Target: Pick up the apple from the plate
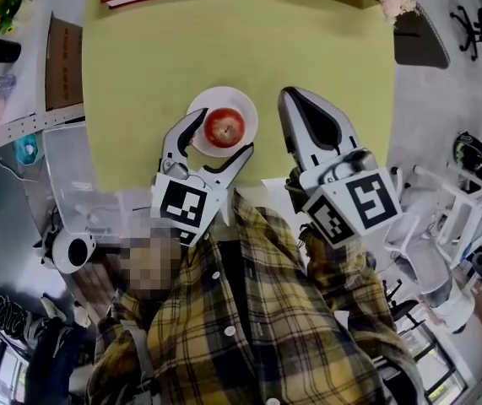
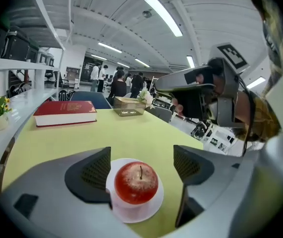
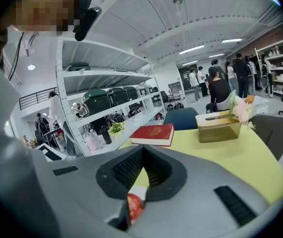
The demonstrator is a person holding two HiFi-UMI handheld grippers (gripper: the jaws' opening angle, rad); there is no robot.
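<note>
Apple [image 2: 136, 182] on plate [image 2: 151, 209] between left gripper's [image 2: 142, 166] spread jaws; book [image 2: 66, 112] well apart.

**Left gripper** [image 1: 224, 130]: jaws spread wide, tilted downward over the near edge of the tabletop [image 1: 139, 74]. **Right gripper** [image 1: 292, 99]: jaws closed together, angled downward just beside the left one at the same edge. A plaid sleeve [image 1: 346, 281] extends behind the right gripper.

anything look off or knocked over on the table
Nothing stands out. The apple sits stem-up on the plate, the book lies flat near the table's far edge, and the box stands upright.
</note>
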